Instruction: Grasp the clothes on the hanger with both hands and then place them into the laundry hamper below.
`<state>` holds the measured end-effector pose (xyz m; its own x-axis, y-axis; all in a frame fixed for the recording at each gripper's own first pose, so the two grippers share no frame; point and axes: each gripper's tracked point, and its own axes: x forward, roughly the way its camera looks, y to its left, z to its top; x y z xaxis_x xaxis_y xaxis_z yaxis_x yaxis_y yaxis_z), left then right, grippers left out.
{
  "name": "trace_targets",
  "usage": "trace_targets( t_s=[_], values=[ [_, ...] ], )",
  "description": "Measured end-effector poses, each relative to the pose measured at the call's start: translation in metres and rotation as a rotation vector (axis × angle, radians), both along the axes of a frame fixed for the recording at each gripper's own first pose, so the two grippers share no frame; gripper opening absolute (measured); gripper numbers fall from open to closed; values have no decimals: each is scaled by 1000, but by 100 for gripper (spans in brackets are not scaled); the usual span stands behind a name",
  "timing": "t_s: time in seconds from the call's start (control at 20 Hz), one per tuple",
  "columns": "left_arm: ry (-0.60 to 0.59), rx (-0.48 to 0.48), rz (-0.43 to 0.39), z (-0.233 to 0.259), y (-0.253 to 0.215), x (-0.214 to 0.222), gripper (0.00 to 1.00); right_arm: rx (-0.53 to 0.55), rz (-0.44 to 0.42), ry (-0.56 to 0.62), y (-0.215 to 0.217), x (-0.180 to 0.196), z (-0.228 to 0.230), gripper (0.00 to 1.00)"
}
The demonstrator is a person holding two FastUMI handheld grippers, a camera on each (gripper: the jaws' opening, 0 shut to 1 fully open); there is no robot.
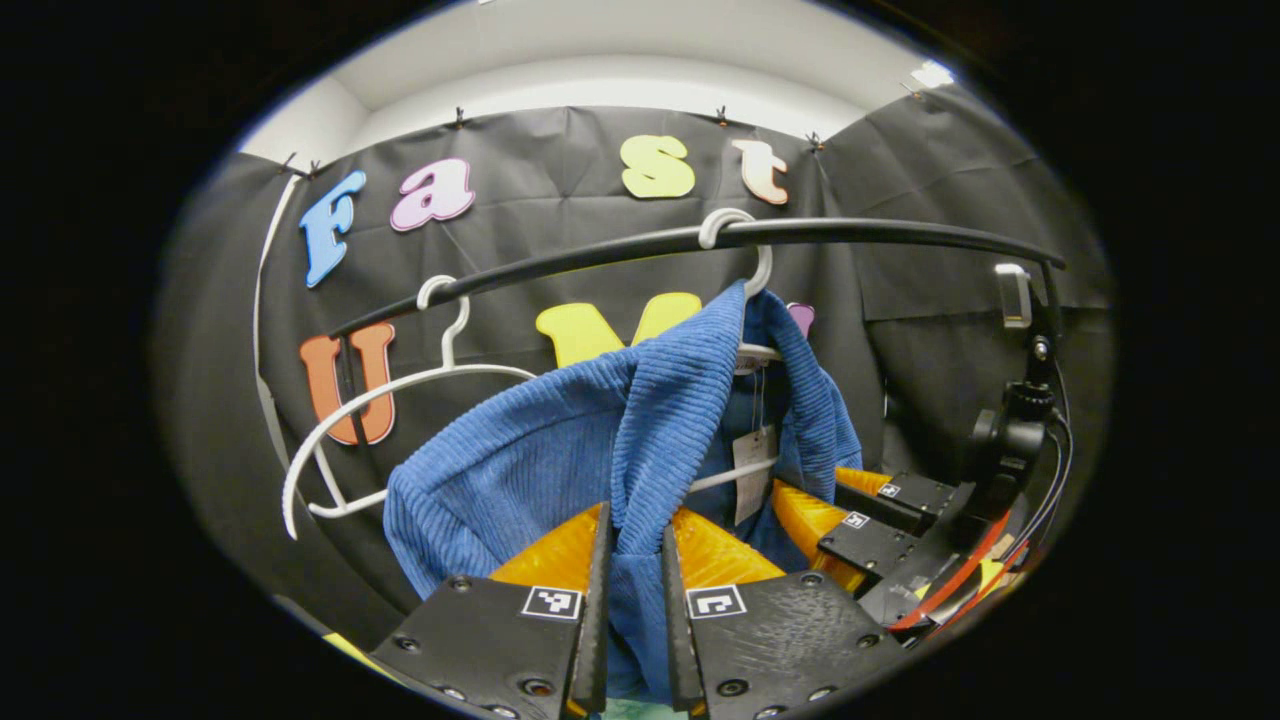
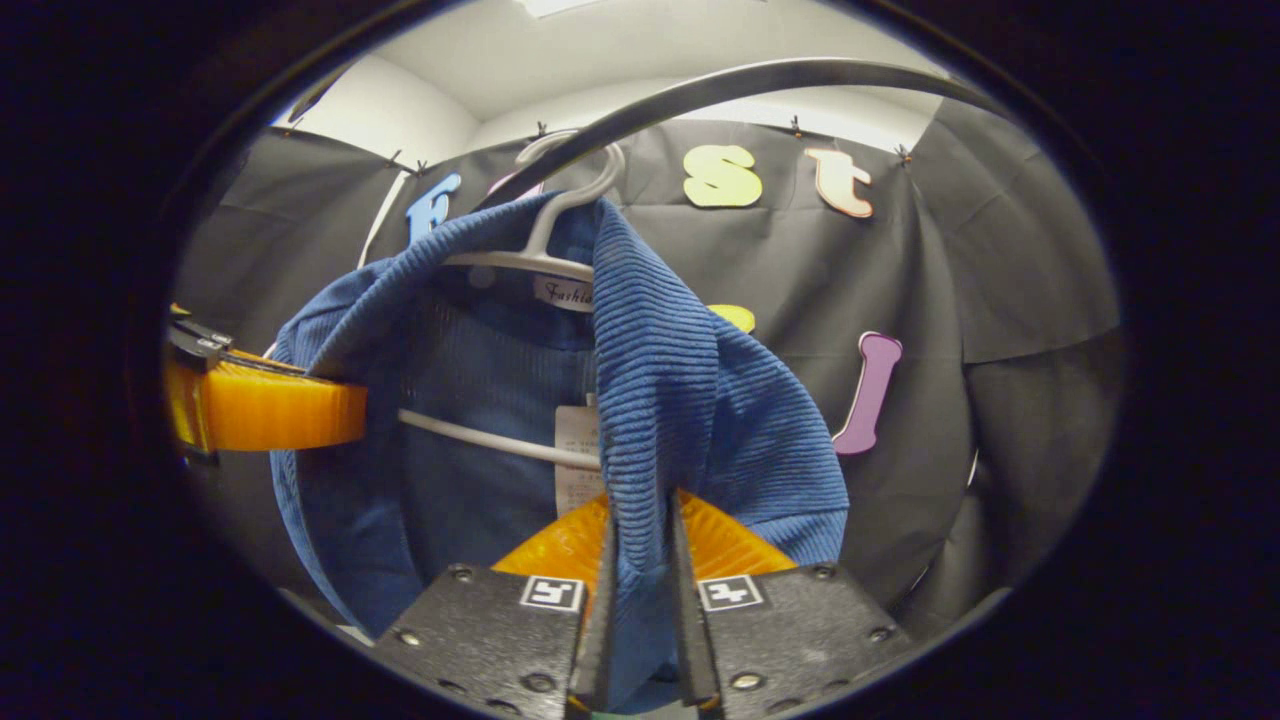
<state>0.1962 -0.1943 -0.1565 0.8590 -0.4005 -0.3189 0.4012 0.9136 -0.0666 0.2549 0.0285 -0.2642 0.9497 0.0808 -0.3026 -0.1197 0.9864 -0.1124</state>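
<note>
A blue ribbed garment (image 1: 560,460) hangs on a white hanger (image 1: 745,270) hooked over a black rail (image 1: 620,245). My left gripper (image 1: 635,560) is shut on a fold of its left shoulder cloth. Farther right, the right gripper (image 1: 850,510) pinches the other side. In the right gripper view, the blue garment (image 2: 660,370) drapes over the white hanger (image 2: 545,235), and my right gripper (image 2: 640,545) is shut on a fold of its right shoulder. The left gripper (image 2: 260,405) holds the cloth at the left. A paper tag (image 2: 575,450) dangles inside the garment.
A second, bare white hanger (image 1: 380,400) hangs on the rail to the left of the garment. The black rail (image 2: 720,85) curves overhead in the right gripper view. Black cloth walls close in behind and to both sides.
</note>
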Motion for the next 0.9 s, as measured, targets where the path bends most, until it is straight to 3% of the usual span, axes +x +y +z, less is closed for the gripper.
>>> trace_targets(
  t_s=[0.1, 0.2, 0.3, 0.45, 0.5, 0.7, 0.75, 0.85, 0.9],
  values=[
    [7, -12, 16, -4, 0, 0, 29, 19, 22, 17, 4, -4, 5, 14],
    [14, -19, 23, -10, -3, 4, 24, 52, 36, 26, 12, -18, 7, 10],
    [31, -18, 25, -21, -8, 3, 33, 50, 54, 33, 11, -23, 13, 8],
    [40, 14, 59, -39, -8, 6, 63, 65, 100, 40, 14, -34, 19, 8],
    [23, 20, 80, -41, -7, 11, 68, 71, 114, 44, 13, -36, 22, 8],
    [-11, 19, 166, -44, -2, 24, 68, 85, 144, 47, 8, -47, 33, 8],
    [-24, 26, 194, -41, 4, 26, 49, 78, 140, 47, 4, -48, 36, 8],
    [-41, 26, 175, -32, 6, 21, 10, 38, 122, 23, -4, -49, 46, 8],
    [-54, 34, 187, -29, 15, 24, 12, 4, 101, 1, -12, -49, 52, 8]
  ],
)
